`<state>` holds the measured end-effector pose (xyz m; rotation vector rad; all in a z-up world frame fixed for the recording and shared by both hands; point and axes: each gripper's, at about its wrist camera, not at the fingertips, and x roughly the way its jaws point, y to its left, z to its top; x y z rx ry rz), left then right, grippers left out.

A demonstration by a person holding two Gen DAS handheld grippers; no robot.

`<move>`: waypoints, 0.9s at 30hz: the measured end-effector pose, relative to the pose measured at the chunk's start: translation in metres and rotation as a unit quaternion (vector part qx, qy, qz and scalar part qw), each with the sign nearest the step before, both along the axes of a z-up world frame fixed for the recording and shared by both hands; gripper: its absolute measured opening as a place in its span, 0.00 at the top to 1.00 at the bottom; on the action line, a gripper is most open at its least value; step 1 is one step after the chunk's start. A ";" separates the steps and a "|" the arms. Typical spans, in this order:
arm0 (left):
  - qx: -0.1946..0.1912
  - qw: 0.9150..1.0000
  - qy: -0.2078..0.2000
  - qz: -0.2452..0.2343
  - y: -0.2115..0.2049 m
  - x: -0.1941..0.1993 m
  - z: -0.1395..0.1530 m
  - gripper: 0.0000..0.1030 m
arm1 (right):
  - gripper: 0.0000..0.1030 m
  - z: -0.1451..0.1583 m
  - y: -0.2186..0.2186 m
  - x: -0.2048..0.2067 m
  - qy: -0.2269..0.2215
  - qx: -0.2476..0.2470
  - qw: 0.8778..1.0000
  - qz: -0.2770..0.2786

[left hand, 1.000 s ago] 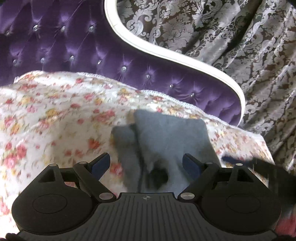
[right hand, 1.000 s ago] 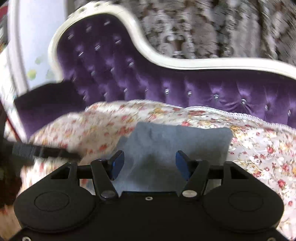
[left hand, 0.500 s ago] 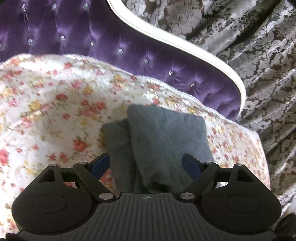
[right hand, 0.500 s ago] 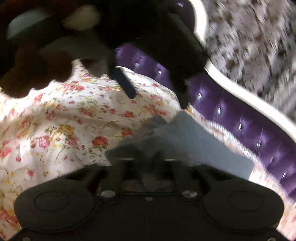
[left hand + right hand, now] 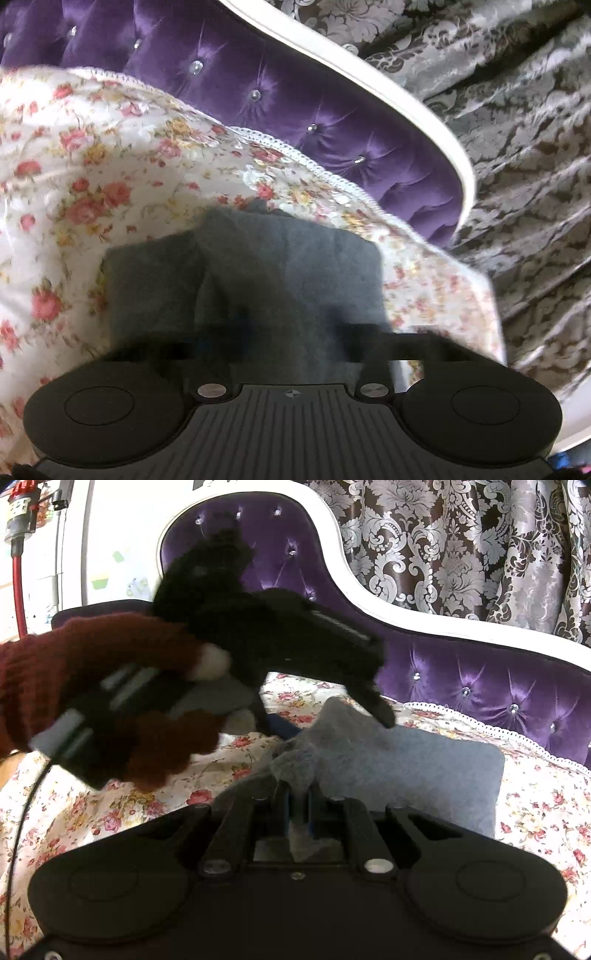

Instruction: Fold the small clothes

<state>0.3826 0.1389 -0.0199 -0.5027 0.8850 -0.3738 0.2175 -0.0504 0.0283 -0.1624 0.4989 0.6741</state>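
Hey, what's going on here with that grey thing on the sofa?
A person is folding a small grey fleece garment on a flowered bedspread over a purple tufted sofa. The right gripper is shut on a bunched edge of it. The left gripper, in a maroon-gloved hand, hovers open over the cloth.

No legible text, labels, brands or nos. anywhere. Only mark: small crosshair emblem on left gripper [image 5: 291, 328] body, top centre of ribbed panel, no lettering w/ it.
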 end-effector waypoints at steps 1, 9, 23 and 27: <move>0.012 1.000 -0.008 0.001 0.000 -0.002 0.002 0.93 | 0.85 -0.001 0.000 -0.001 0.001 0.000 1.000 0.000; 0.068 0.996 -0.048 0.021 0.029 -0.028 0.003 0.92 | 0.85 -0.001 0.016 -0.007 0.003 -0.001 1.000 0.017; 0.079 0.994 -0.069 0.026 0.057 -0.070 0.000 0.05 | 0.21 0.003 -0.032 0.013 0.085 0.076 0.992 0.048; 0.033 0.999 -0.039 -0.004 0.055 -0.087 -0.009 0.03 | 0.08 0.008 -0.089 0.042 0.122 0.147 0.981 -0.019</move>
